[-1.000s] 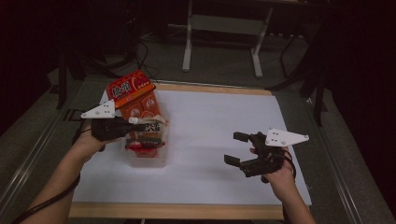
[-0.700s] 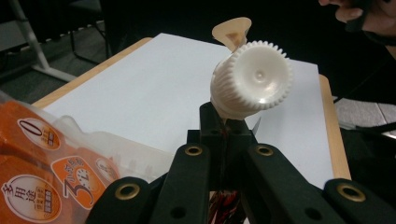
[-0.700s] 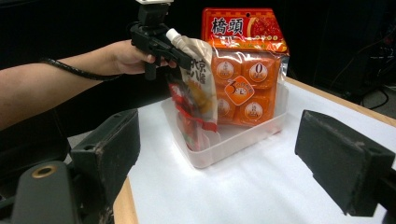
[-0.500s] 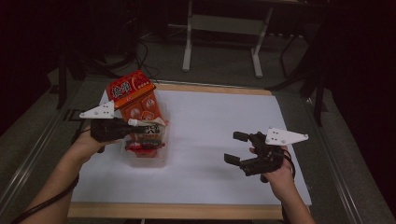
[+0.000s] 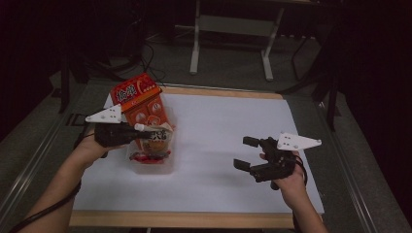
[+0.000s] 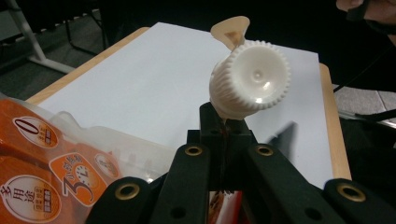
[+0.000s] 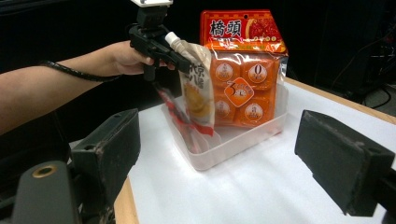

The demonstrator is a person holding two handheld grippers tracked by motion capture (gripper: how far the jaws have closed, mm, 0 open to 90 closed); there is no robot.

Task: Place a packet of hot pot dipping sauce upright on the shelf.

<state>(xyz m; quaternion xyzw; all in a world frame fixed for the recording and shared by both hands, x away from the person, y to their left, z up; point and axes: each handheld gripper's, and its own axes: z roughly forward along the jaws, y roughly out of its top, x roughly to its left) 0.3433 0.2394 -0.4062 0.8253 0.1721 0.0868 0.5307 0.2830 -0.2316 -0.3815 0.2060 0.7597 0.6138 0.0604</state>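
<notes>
Step in hand: lifting pouch (image 7: 196,88) out of tub (image 7: 243,140) or setting it in; which, not clear. Left gripper (image 5: 132,133) clamped on pouch neck below cap (image 6: 247,79), pouch hanging over tub's near end, beside orange pack (image 7: 243,70). Right gripper (image 5: 248,154) wide, idle, well apart. Next move likely: straight vertical travel, clear of tub wall. Ample bare worktop (image 5: 228,121) between grippers; tub near left edge.
</notes>
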